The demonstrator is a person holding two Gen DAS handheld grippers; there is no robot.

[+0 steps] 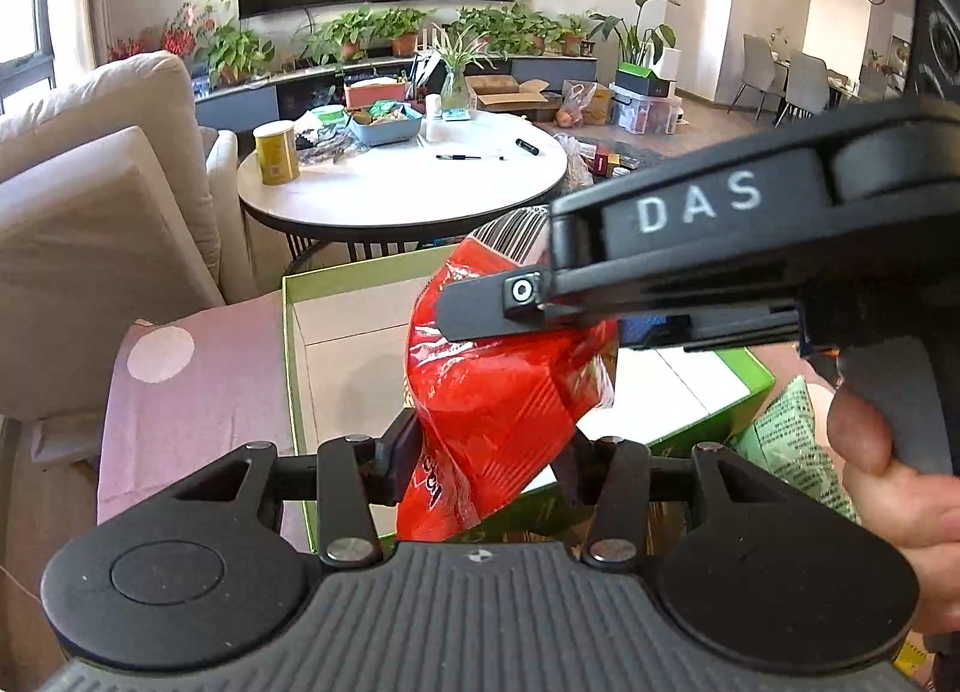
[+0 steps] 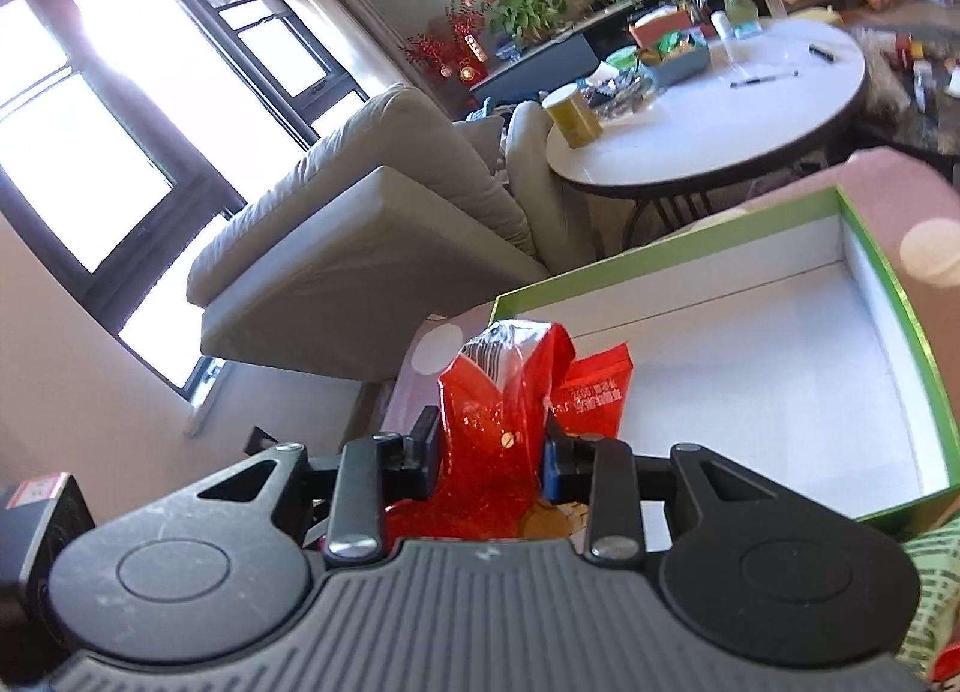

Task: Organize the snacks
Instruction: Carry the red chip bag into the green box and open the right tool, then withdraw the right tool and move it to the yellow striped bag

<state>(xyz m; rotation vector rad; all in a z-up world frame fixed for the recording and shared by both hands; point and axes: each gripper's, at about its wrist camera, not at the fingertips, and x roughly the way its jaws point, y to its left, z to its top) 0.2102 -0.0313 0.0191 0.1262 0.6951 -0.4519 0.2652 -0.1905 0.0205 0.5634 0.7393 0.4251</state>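
2 grippers (image 1: 486,452) (image 2: 489,452), 1 red bag (image 1: 498,392), 1 box (image 2: 780,392)

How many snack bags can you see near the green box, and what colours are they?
Red snack bags: 1, the red bag that both the left gripper and the right gripper are pinching above the green box.
Green snack bags: 1, the green bag lying beside the box.
Total: 2 snack bags.

Glossy red snack bag (image 1: 498,392) with a black-and-white striped end — green-rimmed, white-lined box (image 2: 780,344), pink cloth (image 1: 198,392) with pale dots, green printed packet (image 1: 786,434).
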